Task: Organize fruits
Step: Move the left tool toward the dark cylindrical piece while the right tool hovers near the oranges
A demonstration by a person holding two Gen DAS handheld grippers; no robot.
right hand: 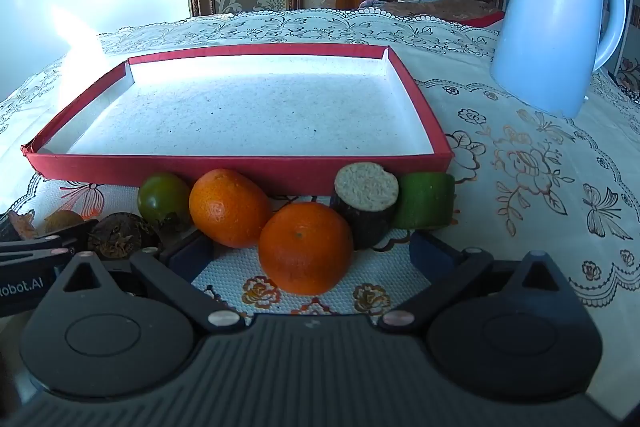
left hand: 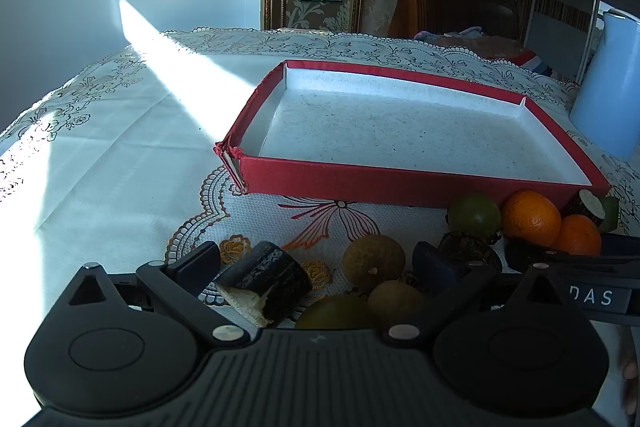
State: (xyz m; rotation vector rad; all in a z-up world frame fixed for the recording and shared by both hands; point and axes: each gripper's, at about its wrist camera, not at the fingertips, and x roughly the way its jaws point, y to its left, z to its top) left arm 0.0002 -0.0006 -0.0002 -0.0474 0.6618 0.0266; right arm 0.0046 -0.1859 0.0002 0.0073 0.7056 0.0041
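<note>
My right gripper (right hand: 310,251) hangs wide open around the nearer mandarin (right hand: 306,249) — nothing pinched yet. I'd centre it, close gently so the peel doesn't bruise, then lift over the red tray's (right hand: 240,171) front wall. My left gripper (left hand: 316,265) is spread open too, the dark sugarcane chunk (left hand: 266,281) lying loose between its fingers.

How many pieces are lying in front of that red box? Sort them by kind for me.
Oranges: 2
Round green fruits: 2
Small brown round fruits: 2
Dark stalk pieces: 2
Green stalk piece: 1
Dark wrinkled lump: 1
Total: 10
</note>
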